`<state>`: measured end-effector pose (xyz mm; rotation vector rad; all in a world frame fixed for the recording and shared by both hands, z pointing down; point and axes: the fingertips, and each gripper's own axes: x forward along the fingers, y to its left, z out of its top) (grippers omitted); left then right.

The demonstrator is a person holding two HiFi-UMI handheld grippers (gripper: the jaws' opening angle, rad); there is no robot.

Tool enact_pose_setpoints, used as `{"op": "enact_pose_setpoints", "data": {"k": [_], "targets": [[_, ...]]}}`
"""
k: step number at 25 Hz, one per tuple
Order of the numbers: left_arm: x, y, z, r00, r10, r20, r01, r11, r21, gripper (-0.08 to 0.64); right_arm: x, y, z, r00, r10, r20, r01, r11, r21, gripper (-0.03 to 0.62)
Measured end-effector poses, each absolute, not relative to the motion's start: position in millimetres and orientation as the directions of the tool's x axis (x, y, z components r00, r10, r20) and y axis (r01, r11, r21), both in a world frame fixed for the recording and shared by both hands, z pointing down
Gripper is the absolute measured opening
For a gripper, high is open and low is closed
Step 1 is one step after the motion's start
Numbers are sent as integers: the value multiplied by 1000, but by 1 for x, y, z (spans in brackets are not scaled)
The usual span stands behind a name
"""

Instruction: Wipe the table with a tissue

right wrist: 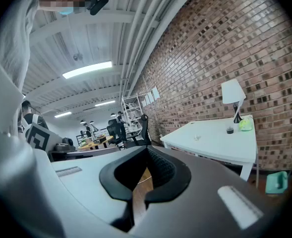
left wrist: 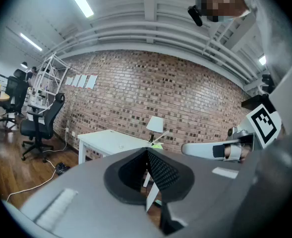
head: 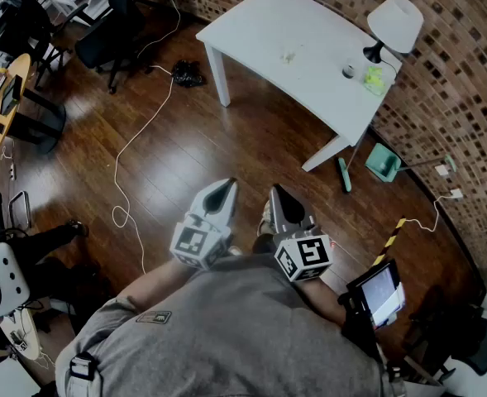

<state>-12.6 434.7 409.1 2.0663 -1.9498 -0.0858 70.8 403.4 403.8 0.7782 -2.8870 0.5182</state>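
Head view — left gripper, right gripper: jaws pressed together; teal bin beside table

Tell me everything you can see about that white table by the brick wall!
The white rectangular table looks smooth, with a flat top and white legs on the dark wooden floor. It stands upright beside the brick wall. On it sit a white-shaded lamp near the wall, a small dark round thing, a yellow-green thing and a small pale crumpled scrap near the middle.
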Motion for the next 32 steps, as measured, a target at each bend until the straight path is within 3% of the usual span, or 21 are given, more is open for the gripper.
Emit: {"op": "enact_pose_setpoints", "data": {"k": [17,32], "targets": [[-18,226,397,58,-986,154,-977,-24,210,2,79,196,392,-855,-490,173,-519,794,-317,9],[-101,88,420,190,-972,141,-953,-147,266,2,8,70,416,-755,-606,248,-655,698,-290,9]]}}
